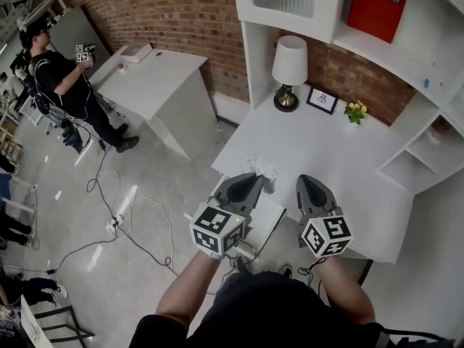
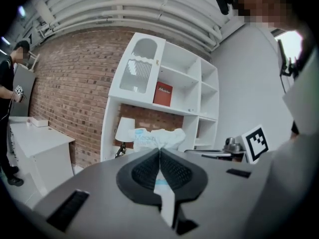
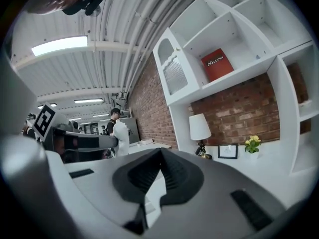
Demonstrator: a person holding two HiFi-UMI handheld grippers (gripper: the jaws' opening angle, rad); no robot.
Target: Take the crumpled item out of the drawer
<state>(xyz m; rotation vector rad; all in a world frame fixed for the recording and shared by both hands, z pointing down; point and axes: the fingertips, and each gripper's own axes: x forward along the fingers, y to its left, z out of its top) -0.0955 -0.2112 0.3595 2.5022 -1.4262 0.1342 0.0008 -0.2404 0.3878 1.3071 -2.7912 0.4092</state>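
The crumpled item is a white wad with blue print. It is pinched at the tip of my left gripper, just above the near left edge of the white desk. In the left gripper view the wad bulges out beyond the left gripper, whose jaws are closed on it. The open white drawer sticks out below that gripper. To the right, my right gripper hovers over the desk's front edge. Its jaws meet in the right gripper view with nothing between them.
At the back of the desk stand a white lamp, a small framed picture and yellow flowers. A red box sits on the shelf above. A person stands at another white desk far left. Cables trail on the floor.
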